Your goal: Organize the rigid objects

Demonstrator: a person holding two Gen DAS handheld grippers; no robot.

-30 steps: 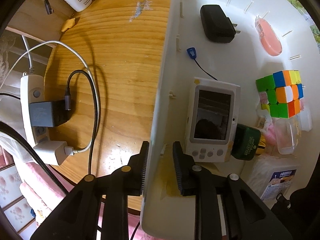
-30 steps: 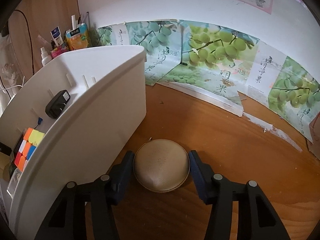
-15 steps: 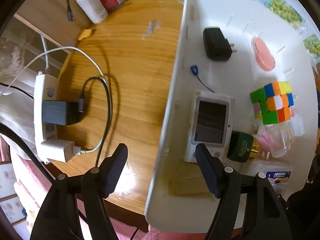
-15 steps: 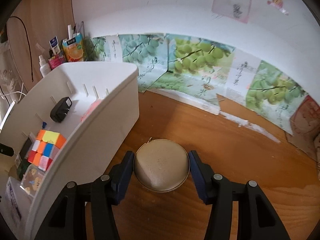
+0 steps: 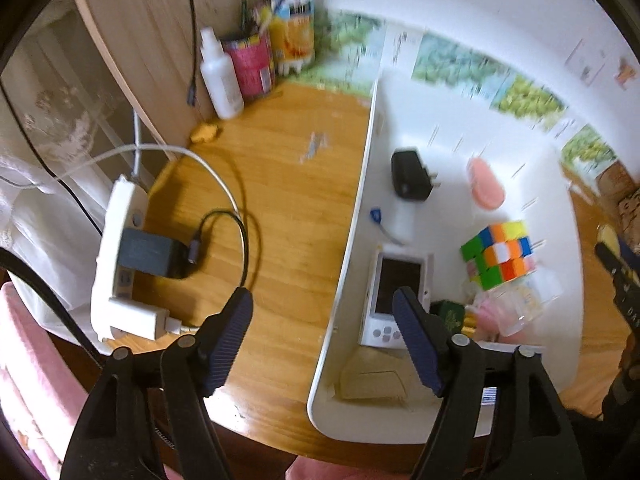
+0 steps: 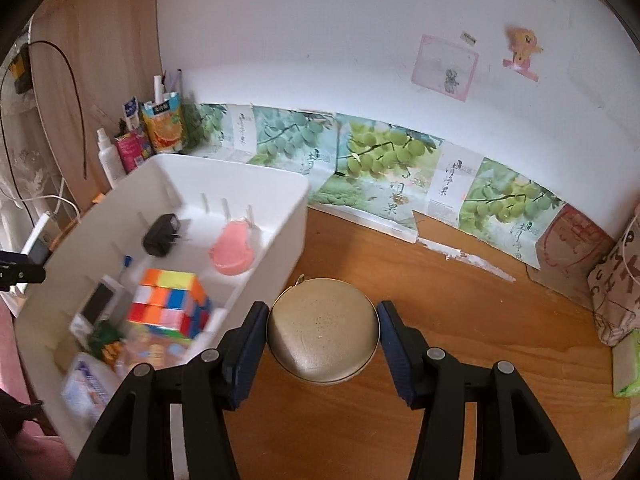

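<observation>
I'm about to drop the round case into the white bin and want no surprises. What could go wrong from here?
1. The right gripper holds the round tan case only by its curved sides; it may slip.
2. The near end of the white bin is crowded: the puzzle cube and handheld console could be struck. The space near the black charger looks freer.
3. The left gripper, whose jaws have just been opening, straddles the bin wall and could bump it.

The left gripper (image 5: 322, 340) has just been opening; its jaws straddle the near wall of the white plastic bin (image 5: 340, 276) without touching it. Inside, a white handheld device with a dark screen (image 5: 394, 292) lies at five o'clock, a multicoloured puzzle cube (image 5: 498, 254) at three. A white power strip (image 5: 114, 256) rests at nine.
</observation>
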